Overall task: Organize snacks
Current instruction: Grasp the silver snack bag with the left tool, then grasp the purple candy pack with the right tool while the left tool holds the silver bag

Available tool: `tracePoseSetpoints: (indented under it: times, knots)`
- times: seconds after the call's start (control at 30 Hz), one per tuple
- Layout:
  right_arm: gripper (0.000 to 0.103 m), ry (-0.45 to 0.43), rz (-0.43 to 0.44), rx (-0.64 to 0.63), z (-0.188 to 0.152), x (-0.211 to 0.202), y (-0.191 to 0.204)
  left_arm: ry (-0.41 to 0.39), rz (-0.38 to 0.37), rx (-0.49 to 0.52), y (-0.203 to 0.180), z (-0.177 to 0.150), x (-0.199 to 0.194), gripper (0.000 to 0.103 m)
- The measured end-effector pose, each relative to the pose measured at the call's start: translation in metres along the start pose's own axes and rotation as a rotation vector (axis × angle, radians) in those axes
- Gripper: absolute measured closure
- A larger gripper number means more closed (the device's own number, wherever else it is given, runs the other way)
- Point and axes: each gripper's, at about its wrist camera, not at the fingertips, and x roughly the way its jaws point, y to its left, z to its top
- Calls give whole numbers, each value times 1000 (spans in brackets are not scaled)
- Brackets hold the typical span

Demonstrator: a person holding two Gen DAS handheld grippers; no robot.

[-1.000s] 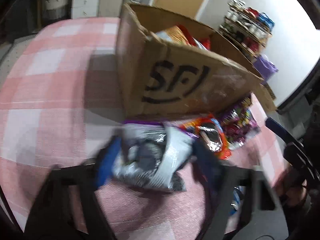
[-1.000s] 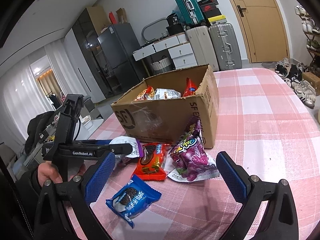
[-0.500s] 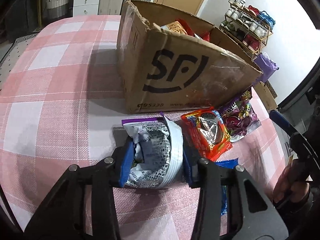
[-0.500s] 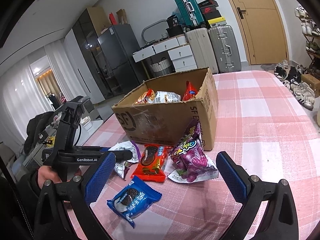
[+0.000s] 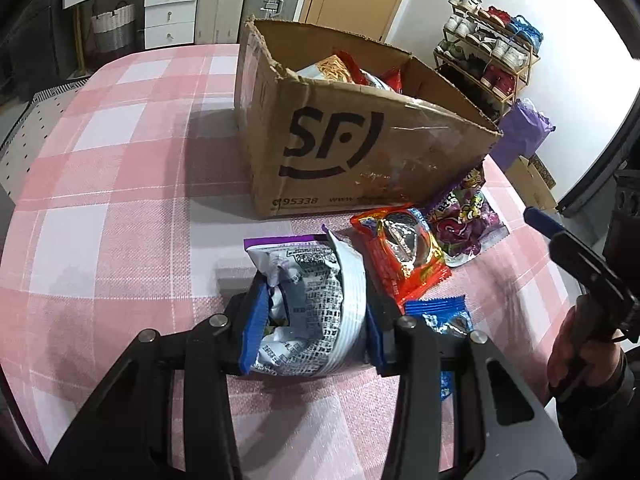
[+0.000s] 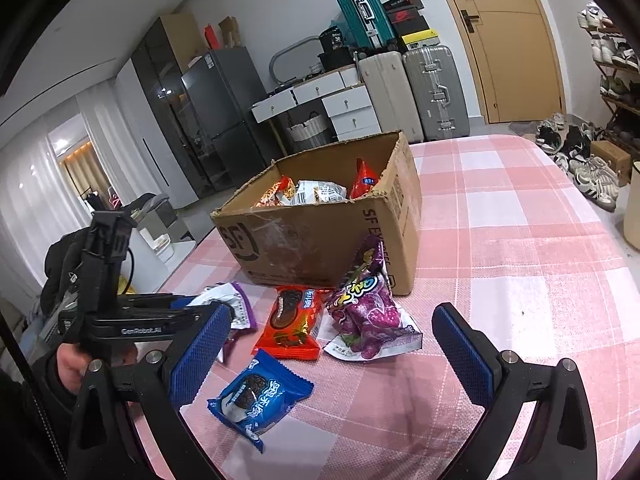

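Note:
My left gripper (image 5: 312, 326) is shut on a white and purple snack packet (image 5: 308, 300), squeezing it just above the pink checked tablecloth in front of the cardboard box (image 5: 360, 152). The packet also shows in the right wrist view (image 6: 232, 304). The box (image 6: 320, 236) holds several snack bags. My right gripper (image 6: 332, 344) is open and empty, hovering over a blue cookie packet (image 6: 260, 396), a red cookie packet (image 6: 294, 320) and a purple candy bag (image 6: 368, 308).
The red packet (image 5: 400, 248), purple bag (image 5: 464, 216) and blue packet (image 5: 444, 320) lie right of my left gripper. Suitcases (image 6: 412, 92), drawers and a shoe rack (image 5: 488, 60) stand beyond the table.
My left gripper has closed on the white and purple packet and pulled it slightly nearer. The right gripper has hardly moved and stays open.

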Motion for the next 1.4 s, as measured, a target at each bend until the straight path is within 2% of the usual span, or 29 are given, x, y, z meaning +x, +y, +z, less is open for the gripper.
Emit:
tracePoseSetpoints:
  times: [0.3,0.83,1.03,1.1,1.17,1.2,1.23,1.33,1.37,1.4]
  knots:
    - [1,39,-20,32,0,11,-9,-7,19,23,2,-7,-14,65]
    - [1,125,-24,92,11,62,-37,-47,37,-7,15,-15,-45,65]
    - [3,158,-15,62,12,73,-30,-60,41,-17,17,-19,-60,65]
    - [18,168,-10,48,11,75,-26,-62,40,-22,18,-19,-62,65]
    - [26,194,-18,44,8,79,-24,-64,43,-26,19,-20,-66,65]
    - [38,205,-22,43,8,82,-23,-65,43,-25,19,-20,-67,65]
    - [46,209,-24,43,8,83,-23,-72,47,-26,19,-21,-70,65]
    - [49,213,-12,44,5,82,-23,-89,47,-39,19,-22,-77,65]
    - [53,212,-5,49,4,80,-24,-93,46,-41,19,-22,-78,65]
    - [60,212,1,54,3,79,-24,-94,45,-38,18,-22,-80,65]
